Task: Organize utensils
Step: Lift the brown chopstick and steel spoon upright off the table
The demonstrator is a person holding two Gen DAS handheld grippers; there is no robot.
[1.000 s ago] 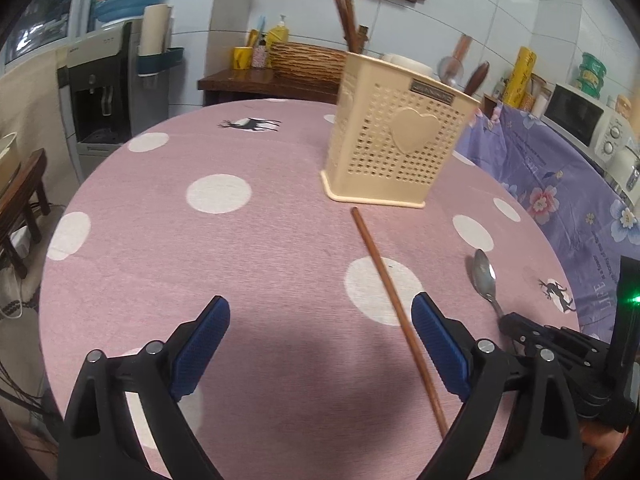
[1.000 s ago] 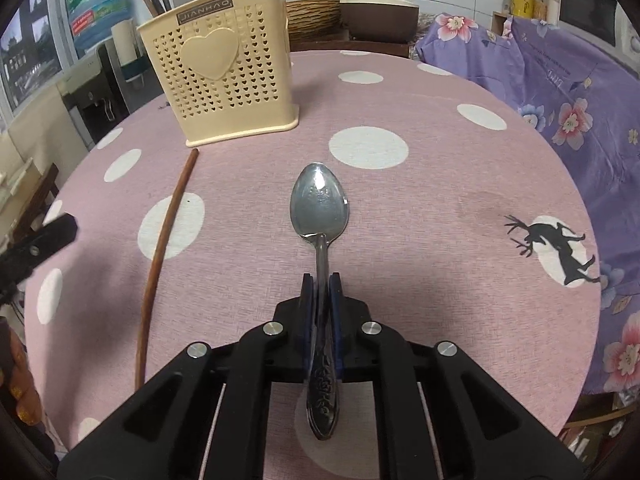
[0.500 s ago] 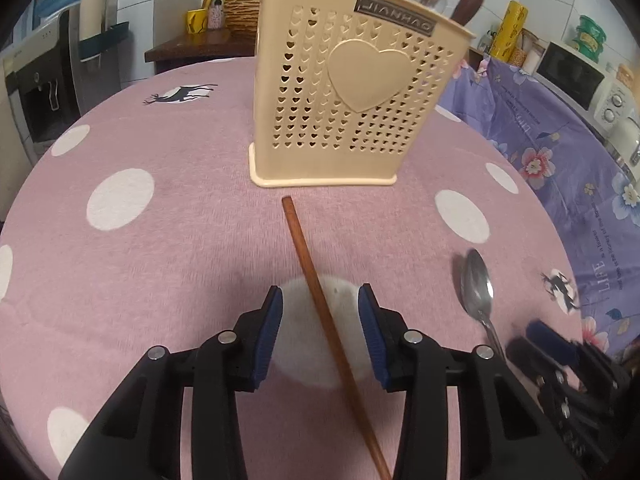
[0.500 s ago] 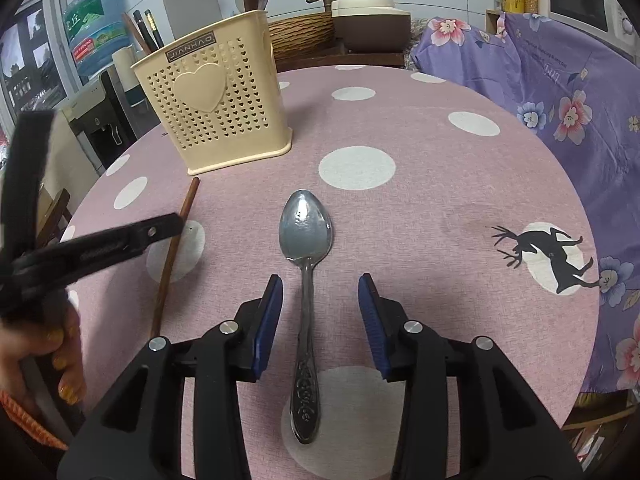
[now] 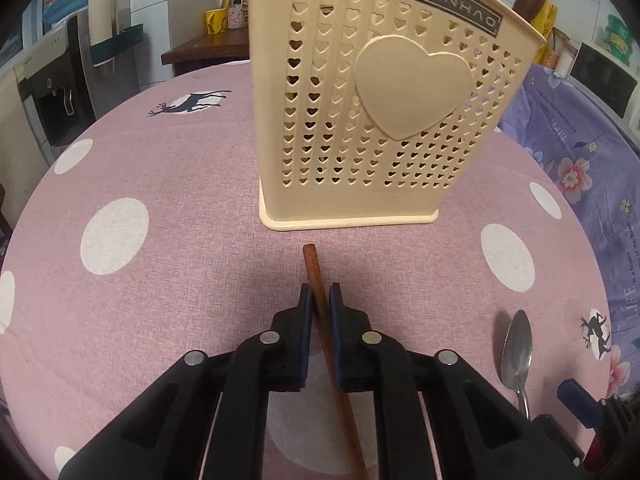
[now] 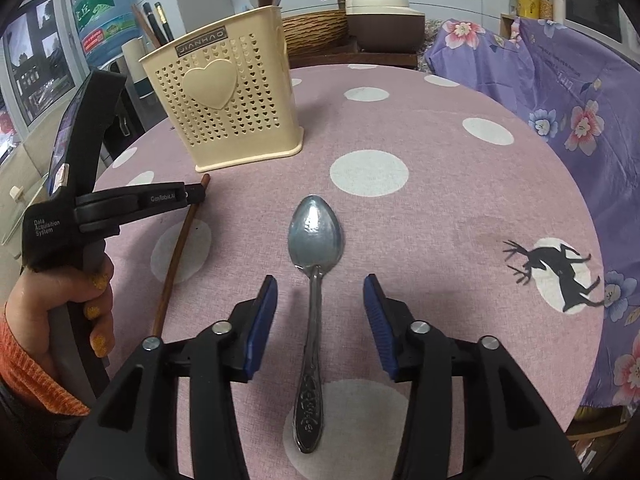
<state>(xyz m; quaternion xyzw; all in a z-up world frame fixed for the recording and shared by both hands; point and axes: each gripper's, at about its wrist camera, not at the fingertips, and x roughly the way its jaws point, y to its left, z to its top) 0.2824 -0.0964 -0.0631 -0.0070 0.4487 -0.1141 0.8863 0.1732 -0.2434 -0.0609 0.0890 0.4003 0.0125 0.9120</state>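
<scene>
Left tool (image 5: 319,300) pinches the chopstick (image 5: 316,276) before the "JIANHAO" holder (image 5: 360,120); right tool (image 6: 320,312) is opening astride the spoon (image 6: 316,236).

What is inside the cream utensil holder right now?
Dark chopstick ends poke above the utensil holder's rim at its left end. Whatever sits lower is hidden by its perforated wall.

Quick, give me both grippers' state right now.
Left gripper: shut on the chopstick.
Right gripper: jaws opening, spoon lies loose between them.
</scene>
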